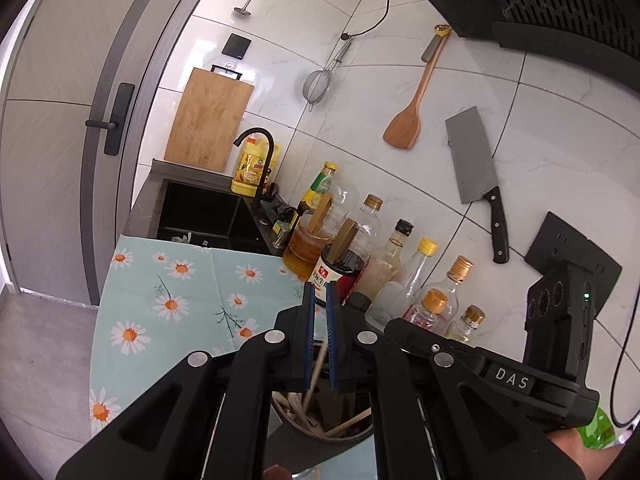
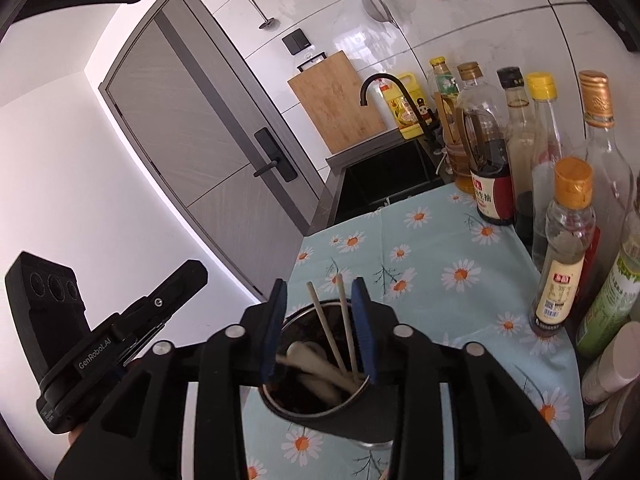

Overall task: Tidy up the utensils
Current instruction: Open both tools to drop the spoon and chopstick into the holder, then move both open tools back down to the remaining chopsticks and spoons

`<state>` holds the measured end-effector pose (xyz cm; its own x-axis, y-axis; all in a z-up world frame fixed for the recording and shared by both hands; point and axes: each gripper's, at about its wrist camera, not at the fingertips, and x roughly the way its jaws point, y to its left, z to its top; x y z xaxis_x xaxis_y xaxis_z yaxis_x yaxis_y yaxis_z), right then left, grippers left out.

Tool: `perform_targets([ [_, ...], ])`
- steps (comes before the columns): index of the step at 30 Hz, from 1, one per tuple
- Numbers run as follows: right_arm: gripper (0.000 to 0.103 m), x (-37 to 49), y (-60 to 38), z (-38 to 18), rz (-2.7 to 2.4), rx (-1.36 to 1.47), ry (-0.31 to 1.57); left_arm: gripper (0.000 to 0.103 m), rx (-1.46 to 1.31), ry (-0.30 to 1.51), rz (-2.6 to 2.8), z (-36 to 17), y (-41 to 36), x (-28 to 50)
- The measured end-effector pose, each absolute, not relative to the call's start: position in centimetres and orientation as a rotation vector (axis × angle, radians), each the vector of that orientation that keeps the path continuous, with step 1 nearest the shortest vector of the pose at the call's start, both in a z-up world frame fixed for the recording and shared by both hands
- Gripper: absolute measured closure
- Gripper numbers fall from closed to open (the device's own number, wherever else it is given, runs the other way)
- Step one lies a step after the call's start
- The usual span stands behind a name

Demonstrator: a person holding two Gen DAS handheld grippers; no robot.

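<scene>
Wood, steel and glossy tile around you

Your utensil holder has a shiny metal rim and dark matt wall; the chopsticks in it look like pale wood. The daisy tablecloth is smooth, and the wall tiles glossy behind the wooden spatula.

black gripper, blue finger pads
</scene>
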<state>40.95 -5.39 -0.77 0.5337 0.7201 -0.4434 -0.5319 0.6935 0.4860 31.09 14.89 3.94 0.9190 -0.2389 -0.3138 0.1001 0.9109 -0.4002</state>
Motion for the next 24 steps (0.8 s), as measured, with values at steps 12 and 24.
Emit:
perform_targets([
  [12, 0.037, 34.0, -9.9, 2.5, 0.784, 0.265, 0.580, 0.061, -0.368, 0.316, -0.204, 5.2, 13.4, 23.4],
  [24, 0.005, 27.0, -13.5, 4.0, 0.826, 0.230, 0.503, 0.006, -0.313, 0.303, -0.239, 4.5, 10.5, 15.9],
])
